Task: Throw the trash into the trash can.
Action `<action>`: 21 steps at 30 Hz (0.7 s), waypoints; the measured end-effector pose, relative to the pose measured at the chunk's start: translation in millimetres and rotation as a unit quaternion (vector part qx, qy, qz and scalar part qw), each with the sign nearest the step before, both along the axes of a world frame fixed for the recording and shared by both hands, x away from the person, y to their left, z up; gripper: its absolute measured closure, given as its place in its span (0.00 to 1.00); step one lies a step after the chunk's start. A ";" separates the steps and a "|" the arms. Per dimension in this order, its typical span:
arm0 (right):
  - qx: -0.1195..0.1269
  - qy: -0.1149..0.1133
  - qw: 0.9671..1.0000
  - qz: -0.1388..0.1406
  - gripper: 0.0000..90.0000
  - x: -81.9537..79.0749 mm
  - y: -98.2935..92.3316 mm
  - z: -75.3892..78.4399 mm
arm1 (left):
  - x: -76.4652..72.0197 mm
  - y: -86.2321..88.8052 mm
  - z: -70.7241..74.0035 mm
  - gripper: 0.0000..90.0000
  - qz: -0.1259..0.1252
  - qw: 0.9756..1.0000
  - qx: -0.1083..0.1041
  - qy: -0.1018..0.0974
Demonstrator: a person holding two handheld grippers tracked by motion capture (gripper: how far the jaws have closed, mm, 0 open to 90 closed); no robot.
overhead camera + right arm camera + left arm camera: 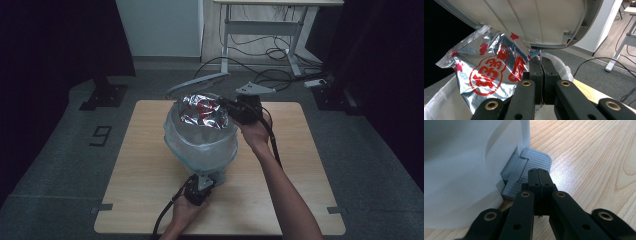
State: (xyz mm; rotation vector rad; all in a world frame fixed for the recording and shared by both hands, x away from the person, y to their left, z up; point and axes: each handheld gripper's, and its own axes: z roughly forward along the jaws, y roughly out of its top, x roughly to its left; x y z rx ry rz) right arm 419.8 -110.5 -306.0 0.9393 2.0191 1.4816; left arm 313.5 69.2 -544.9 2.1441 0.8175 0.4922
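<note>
Barely, foil bag (pixel 204 113) clears bin rim (pixel 172 131).

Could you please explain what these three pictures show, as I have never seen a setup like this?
A person holds a two-jaw claw in each hand at a light wooden table. One picture looks down from above; the other two come from cameras riding on each claw. On the table stands a white pedal bin with a clear plastic liner, its lid raised. The left claw, shut, presses the bin's grey ribbed foot pedal. The right claw is shut on a crinkly silver foil snack wrapper with red print, held over the bin's opening.
</note>
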 end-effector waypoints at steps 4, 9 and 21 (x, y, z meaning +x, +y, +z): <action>-0.002 0.001 1.000 -0.002 0.88 0.6 0.1 -0.9 | 0.0 0.1 0.0 1.00 0.000 1.000 0.000 0.000; -0.024 -0.006 1.000 -0.011 0.60 0.0 1.4 -4.6 | -0.1 -0.1 -0.1 1.00 0.000 1.000 -0.001 0.001; -0.013 -0.001 1.000 -0.003 0.57 -6.7 -12.4 -7.4 | -0.4 -0.4 -0.2 1.00 0.000 1.000 0.000 -0.001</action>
